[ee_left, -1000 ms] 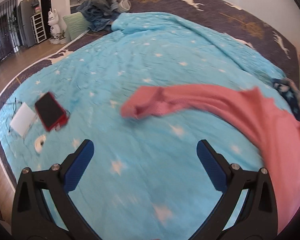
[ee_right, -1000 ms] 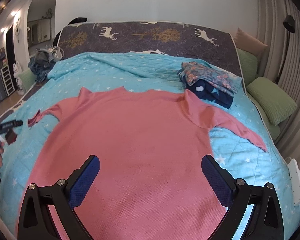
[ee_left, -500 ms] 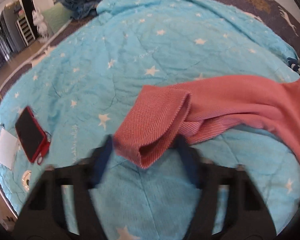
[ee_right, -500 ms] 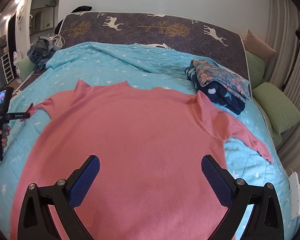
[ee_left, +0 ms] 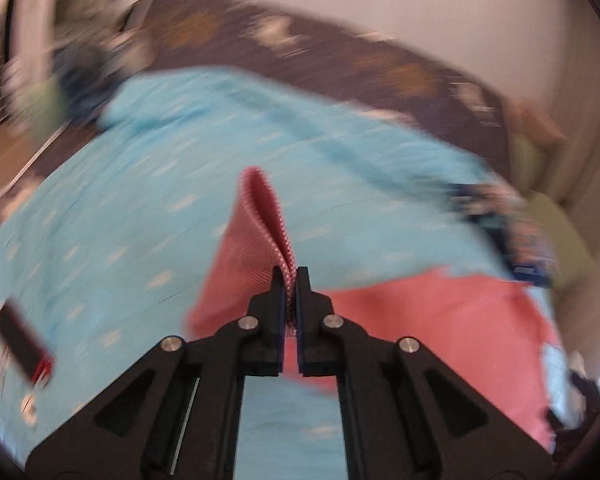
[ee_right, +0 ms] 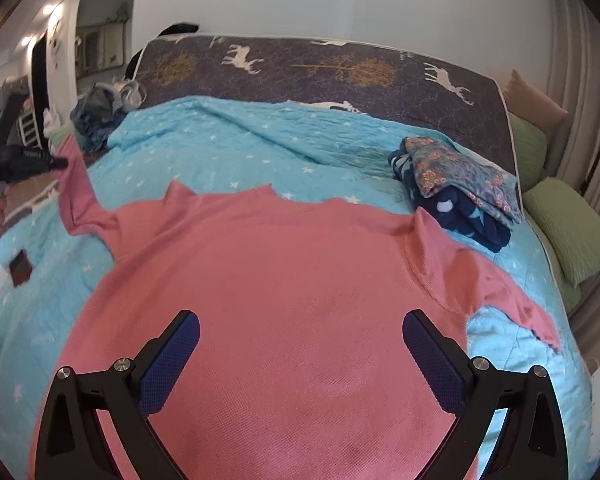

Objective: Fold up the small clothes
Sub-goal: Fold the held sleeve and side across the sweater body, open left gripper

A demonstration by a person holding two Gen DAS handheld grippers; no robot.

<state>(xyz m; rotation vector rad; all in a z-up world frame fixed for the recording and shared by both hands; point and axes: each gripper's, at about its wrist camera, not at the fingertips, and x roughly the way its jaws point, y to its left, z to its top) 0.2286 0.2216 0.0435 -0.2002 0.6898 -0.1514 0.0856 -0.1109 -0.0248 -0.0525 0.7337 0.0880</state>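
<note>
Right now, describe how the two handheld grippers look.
Both match: the left gripper and right gripper have matte black angular linkage arms with triangular cutouts and silver round bolts. Finger pads are blue and mesh-textured. No cables or markings show.

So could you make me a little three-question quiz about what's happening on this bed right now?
1. True or false: the left gripper is shut on the pink shirt's sleeve.
2. The right gripper is: A) open above the pink shirt; B) clamped on a pillow; C) holding a phone.
3. Fill in: the folded clothes lie on the ____ blanket.

Key: 1 true; 2 A; 3 blue.
</note>
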